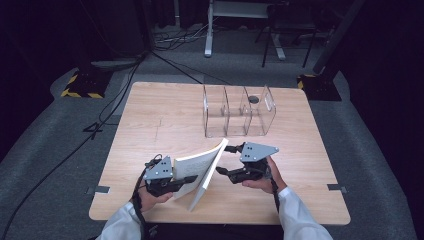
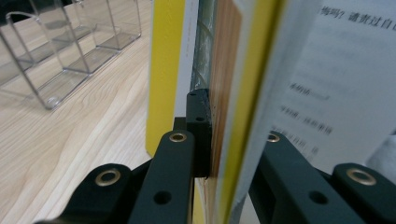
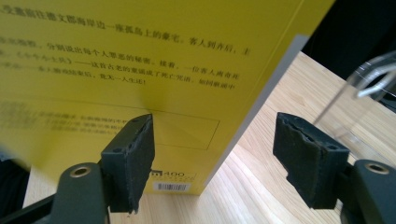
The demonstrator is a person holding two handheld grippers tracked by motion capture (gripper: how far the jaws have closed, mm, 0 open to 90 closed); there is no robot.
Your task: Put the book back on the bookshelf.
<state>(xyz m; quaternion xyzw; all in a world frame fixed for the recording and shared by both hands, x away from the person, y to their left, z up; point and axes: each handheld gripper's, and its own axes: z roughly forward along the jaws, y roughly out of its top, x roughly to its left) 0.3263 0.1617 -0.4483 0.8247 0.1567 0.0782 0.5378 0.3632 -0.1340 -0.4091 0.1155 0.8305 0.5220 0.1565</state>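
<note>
A yellow-covered book [image 1: 200, 167] stands tilted on its lower edge near the table's front edge, its pages facing left. My left gripper [image 1: 192, 179] is shut on it from the left. In the left gripper view the jaws [image 2: 233, 121] clamp the yellow cover and pages [image 2: 168, 70], with printed text at the right. My right gripper [image 1: 222, 160] is just right of the book, open, its jaws pointing at the cover. In the right gripper view the pads [image 3: 212, 130] stand wide apart in front of the yellow back cover [image 3: 116, 70], which bears a barcode, and neither pad presses on it.
A clear acrylic organiser [image 1: 239, 112] with three compartments stands at the back middle of the wooden table [image 1: 160, 115]; it also shows as clear walls [image 2: 60, 60] and a corner [image 3: 369, 79]. Cables and stands are on the floor beyond the table.
</note>
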